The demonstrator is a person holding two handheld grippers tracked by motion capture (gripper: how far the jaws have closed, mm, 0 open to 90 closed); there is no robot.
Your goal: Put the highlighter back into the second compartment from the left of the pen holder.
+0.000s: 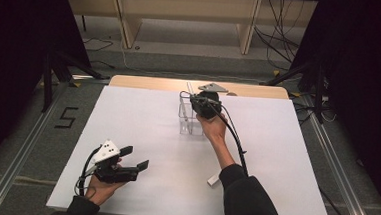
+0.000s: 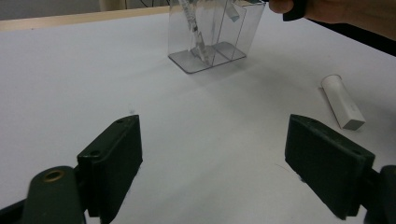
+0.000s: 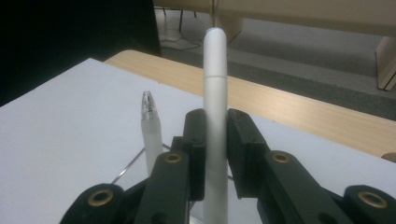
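The high view looks forward and down on your table (image 1: 141, 134) from above your side; floor and shelving lie beyond its far edge. It stands well back and takes in the whole sheet.

The left gripper view rides low near the sheet and looks across it toward the clear holder (image 2: 212, 35), past its own two black jaws at the bottom.

The right gripper view sits close over the holder and faces the table's far wooden edge (image 3: 299, 107).

The high view and the left gripper view share the holder (image 1: 190, 118) and the cap (image 1: 213, 179) (image 2: 342, 101).
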